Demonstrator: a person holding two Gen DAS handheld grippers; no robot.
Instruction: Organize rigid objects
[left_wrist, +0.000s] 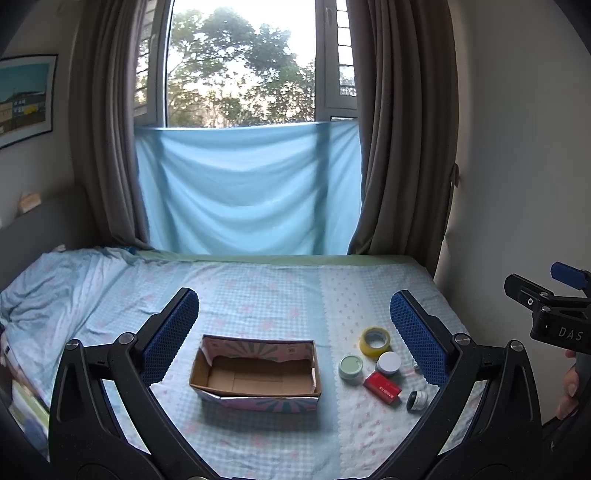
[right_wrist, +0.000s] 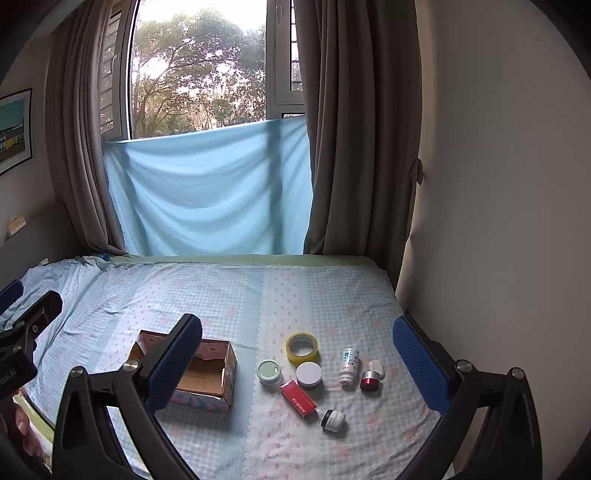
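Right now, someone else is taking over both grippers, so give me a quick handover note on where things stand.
Left gripper: open, empty, hovering above the bed.
Right gripper: open, empty, also hovering.
Cardboard box lies open and looks empty.
On the bedsheet to its right: yellow tape roll, green-lid jar, white-lid jar, red box, white bottle, red jar, and a small black-and-white jar on its side.
Done: nothing. Left: all of it.

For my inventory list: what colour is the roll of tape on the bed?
Yellow; the roll of tape shows best in the right wrist view.
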